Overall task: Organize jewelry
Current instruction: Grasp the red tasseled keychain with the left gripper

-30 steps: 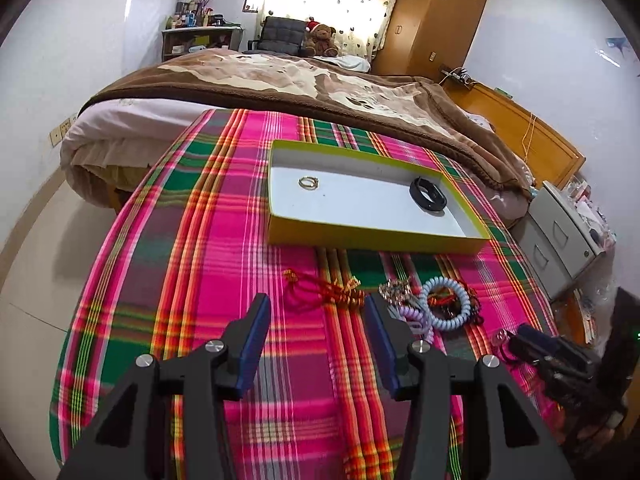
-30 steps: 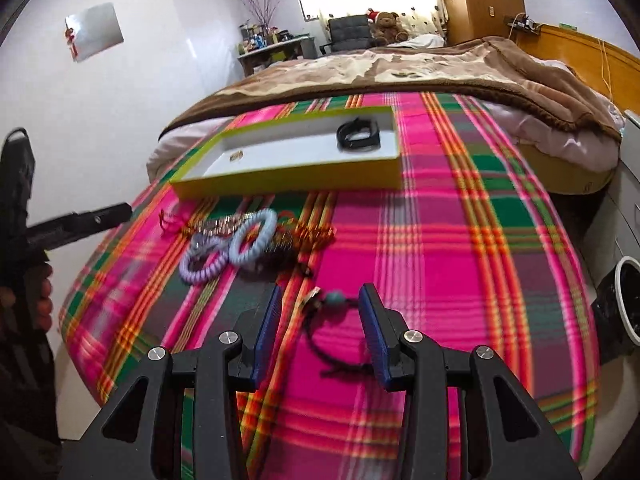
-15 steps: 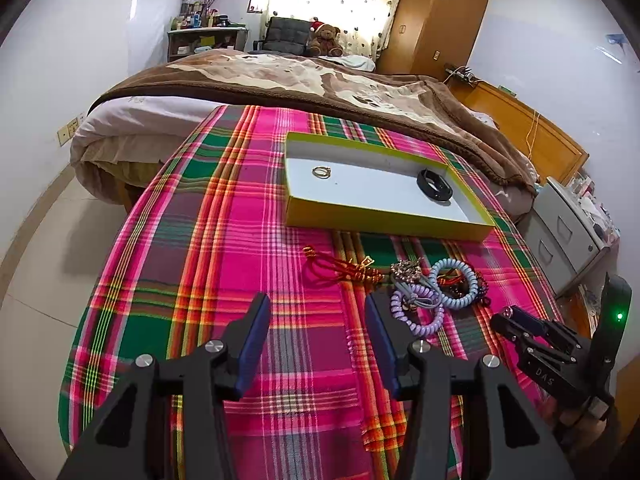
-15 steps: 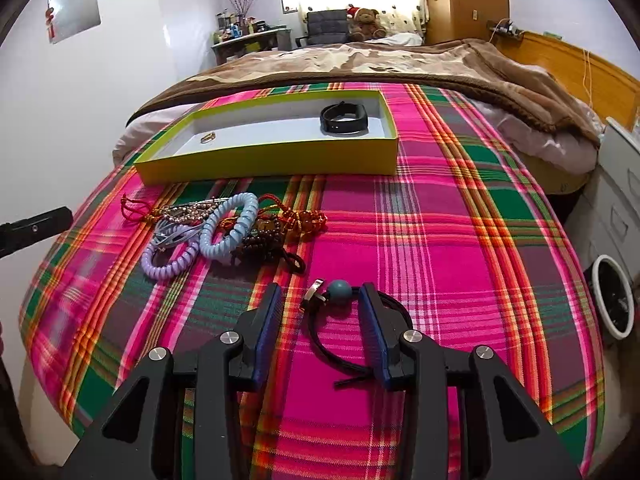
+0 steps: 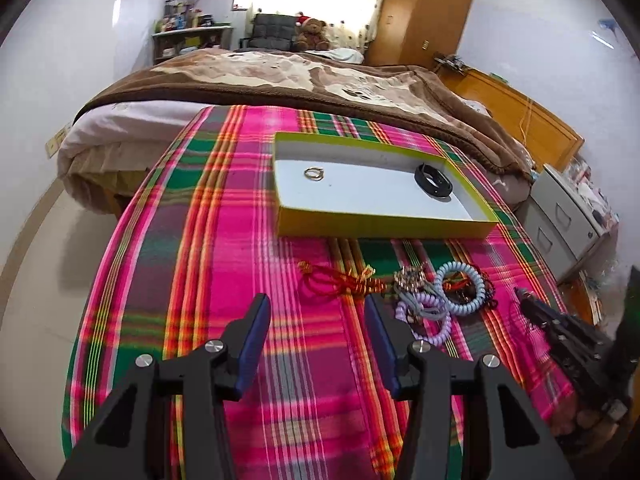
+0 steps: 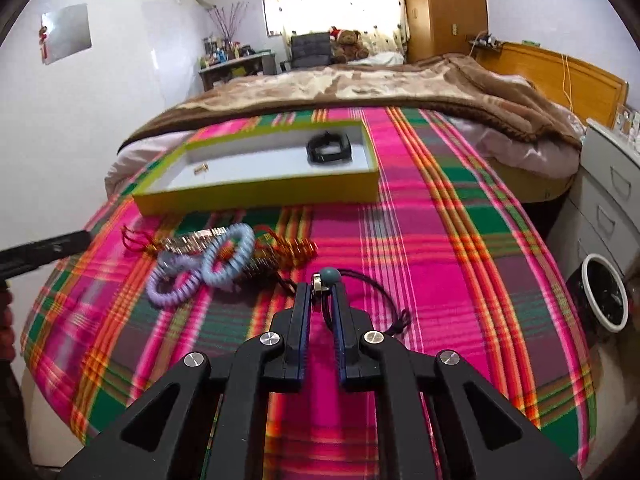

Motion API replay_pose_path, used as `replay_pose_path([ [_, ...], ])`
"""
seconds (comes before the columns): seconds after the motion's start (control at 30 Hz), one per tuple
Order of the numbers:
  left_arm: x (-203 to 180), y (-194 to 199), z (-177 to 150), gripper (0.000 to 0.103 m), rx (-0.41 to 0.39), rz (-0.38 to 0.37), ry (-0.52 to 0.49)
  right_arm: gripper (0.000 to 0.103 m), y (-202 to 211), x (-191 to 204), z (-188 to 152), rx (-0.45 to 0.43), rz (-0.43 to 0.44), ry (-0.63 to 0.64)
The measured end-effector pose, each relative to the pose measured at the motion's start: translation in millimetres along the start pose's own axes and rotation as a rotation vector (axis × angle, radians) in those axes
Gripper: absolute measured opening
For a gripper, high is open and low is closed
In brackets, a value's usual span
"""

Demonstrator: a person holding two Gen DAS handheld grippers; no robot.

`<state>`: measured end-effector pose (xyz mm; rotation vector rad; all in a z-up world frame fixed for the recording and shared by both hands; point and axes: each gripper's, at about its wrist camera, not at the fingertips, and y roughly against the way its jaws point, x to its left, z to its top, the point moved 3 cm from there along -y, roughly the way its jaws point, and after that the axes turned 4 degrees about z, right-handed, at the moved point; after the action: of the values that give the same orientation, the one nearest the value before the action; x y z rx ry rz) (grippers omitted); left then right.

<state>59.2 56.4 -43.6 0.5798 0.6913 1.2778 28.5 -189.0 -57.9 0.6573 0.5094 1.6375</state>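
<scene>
The right gripper [image 6: 322, 286] is pressed together, pinching a black cord bracelet [image 6: 370, 292] with a blue-green bead, low over the bright checked cloth [image 6: 440, 240]. The left gripper [image 5: 316, 312] is spread wide with nothing in it. Just past it lies a pile of jewelry: a red cord [image 5: 328, 280], a purple coil [image 5: 430, 320] and a blue coil [image 5: 464, 288]. Farther back sits the yellow box [image 5: 384, 228], with a ring [image 5: 314, 173] and a black band [image 5: 433, 181] inside.
</scene>
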Motion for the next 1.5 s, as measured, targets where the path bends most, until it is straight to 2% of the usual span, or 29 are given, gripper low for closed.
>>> replay_pose_path([
  [0.13, -7.1, -14.2, 8.3, 0.051, 0.007, -0.013, -0.049, 0.011, 9.1, 9.0, 14.4, -0.033, 0.014, 0.017],
  [0.2, -11.4, -27.0, 11.0, 0.051, 0.036, -0.018, -0.082, 0.011, 10.4, 12.2, 17.1, -0.034, 0.013, 0.020],
  [0.33, -9.6, -50.4, 14.2, 0.052, 0.050, 0.042, -0.090, 0.011, 13.8, 13.7, 19.2, -0.032, 0.020, 0.024],
  [0.37, -8.8, -54.4, 14.2, 0.052, 0.062, 0.033, -0.085, 0.011, 14.3, 13.1, 19.7, -0.029, 0.018, 0.026],
  [0.47, -11.6, -60.9, 11.1, 0.055, 0.095, -0.059, -0.082, 0.011, 14.0, 11.8, 20.9, -0.022, 0.021, 0.030],
  [0.6, -20.1, -53.0, 2.3, 0.055, 0.100, -0.053, -0.150, 0.011, 8.5, 10.5, 25.9, -0.024, 0.033, 0.028],
  [0.73, -27.2, -37.0, -15.1, 0.055, 0.121, -0.102, -0.184, 0.011, 4.3, 9.8, 27.0, -0.027, 0.053, 0.019],
  [0.83, -30.7, -24.6, -22.7, 0.055, 0.115, -0.092, -0.245, 0.011, 4.2, 6.9, 25.4, -0.039, 0.049, 0.017],
  [0.97, -25.2, -27.1, -1.8, 0.055, 0.044, -0.002, -0.246, 0.011, 4.0, 2.7, 22.4, -0.035, 0.045, 0.019],
  [1.17, -48.4, -44.4, 6.9, 0.055, 0.066, -0.039, -0.365, 0.011, 7.9, 0.9, 22.3, -0.048, 0.052, 0.021],
  [1.23, -49.2, -47.9, 3.7, 0.055, 0.088, -0.051, -0.357, 0.011, 9.4, 0.2, 22.3, -0.051, 0.048, 0.023],
  [1.3, -46.2, -53.6, 1.8, 0.056, 0.112, -0.017, -0.347, 0.011, 10.0, 0.1, 22.4, -0.055, 0.052, 0.026],
  [1.4, -43.5, -55.8, 2.2, 0.056, 0.097, 0.003, -0.327, 0.011, 8.4, 1.6, 23.9, -0.055, 0.054, 0.038],
  [1.47, -43.1, -56.2, 3.6, 0.053, 0.097, 0.011, -0.310, 0.011, 8.7, 2.6, 25.4, -0.059, 0.062, 0.043],
  [1.5, -43.2, -56.3, 4.0, 0.048, 0.095, 0.011, -0.304, 0.011, 9.0, 2.9, 26.1, -0.063, 0.065, 0.046],
])
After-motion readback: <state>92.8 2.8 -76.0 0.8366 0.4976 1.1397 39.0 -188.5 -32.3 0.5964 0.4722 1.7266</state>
